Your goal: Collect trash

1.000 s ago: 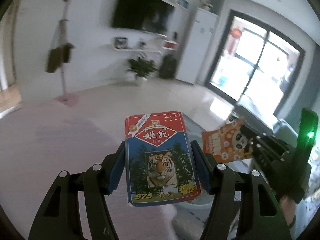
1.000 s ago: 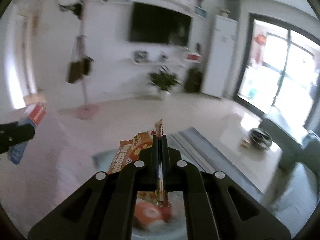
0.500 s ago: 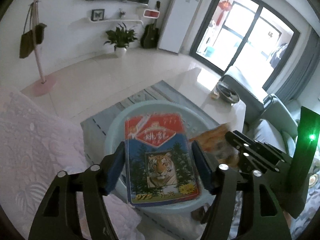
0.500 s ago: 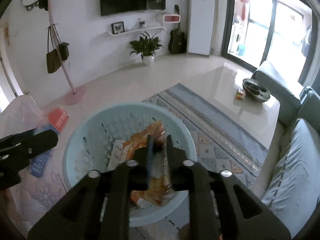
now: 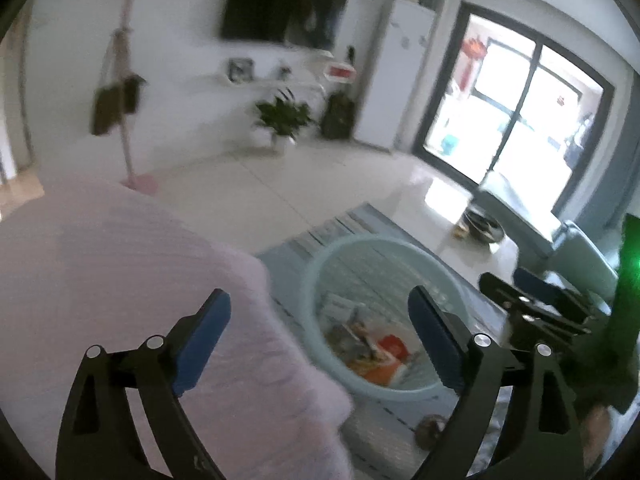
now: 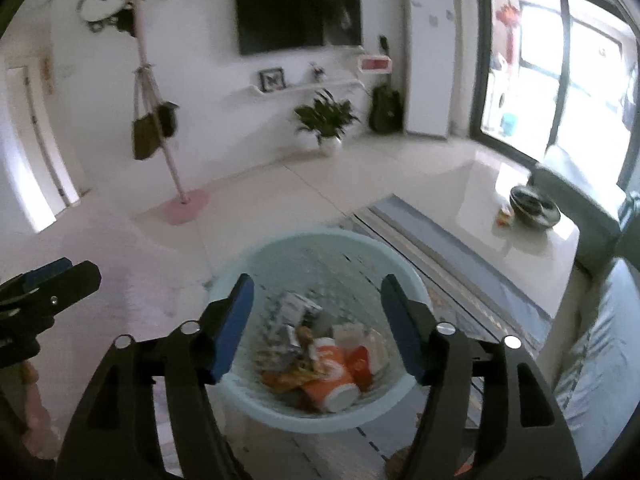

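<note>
We are looking down into a living room through two cameras, one on each gripper we hold. At the far left lies a pale pink bedspread (image 5: 120, 288), blurred, filling the lower left of the left wrist view. Over its edge hangs our left gripper (image 5: 320, 332), its jaws spread wide with nothing between the blue pads (image 5: 202, 338).

Just right of the bedspread, on a blue patterned rug (image 6: 452, 256), stands a round light-blue basket (image 6: 276, 404). The trash (image 6: 320, 356) sits inside it at the bottom: an orange cup on its side, orange and white wrappers, and crumpled silvery packets, too blurred to name further.

Directly above the basket is our right gripper (image 6: 318, 328), its jaws also released and empty, framing the pile.

Further right, a glossy white tabletop (image 6: 500, 196) carries a dark bowl (image 6: 534, 204). A grey sofa (image 6: 600, 320) runs along the right edge.

On the back wall hangs a black television (image 6: 298, 14), with a potted plant (image 6: 326, 120) on the floor below it.
</note>
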{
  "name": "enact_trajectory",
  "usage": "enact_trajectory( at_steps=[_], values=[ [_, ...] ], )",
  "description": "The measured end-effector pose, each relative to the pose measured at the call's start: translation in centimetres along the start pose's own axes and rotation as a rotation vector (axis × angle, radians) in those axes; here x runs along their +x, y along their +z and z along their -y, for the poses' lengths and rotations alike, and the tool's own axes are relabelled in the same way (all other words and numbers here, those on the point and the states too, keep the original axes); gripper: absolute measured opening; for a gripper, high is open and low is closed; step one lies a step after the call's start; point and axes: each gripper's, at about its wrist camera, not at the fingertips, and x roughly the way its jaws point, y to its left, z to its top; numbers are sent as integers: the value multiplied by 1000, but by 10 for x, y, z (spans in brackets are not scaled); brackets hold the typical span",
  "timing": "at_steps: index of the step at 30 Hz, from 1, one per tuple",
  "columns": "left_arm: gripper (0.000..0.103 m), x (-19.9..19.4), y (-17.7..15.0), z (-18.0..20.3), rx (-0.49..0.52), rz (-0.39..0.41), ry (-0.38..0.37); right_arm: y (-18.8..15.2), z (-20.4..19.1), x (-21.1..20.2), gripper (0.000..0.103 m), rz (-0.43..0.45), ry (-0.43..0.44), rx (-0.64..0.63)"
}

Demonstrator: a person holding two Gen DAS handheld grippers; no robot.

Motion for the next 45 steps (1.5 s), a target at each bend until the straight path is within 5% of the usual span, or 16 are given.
enact_trajectory(
  at_steps=[8, 14, 21, 45],
  values=[
    [95, -92, -40, -27, 36, 251, 262, -11, -60, -62, 67, 169, 21, -58],
    [95, -110, -61, -31, 52, 384, 464, -27, -83, -88, 69, 289, -39, -78],
    [95, -125, -61, -43, -16, 408, 442, -33, -83, -102, 72, 358, -44, -55],
    [96, -129, -70, -38, 9, 425, 465, -47, -88, -84, 72, 322, 4, -76]
  ],
)
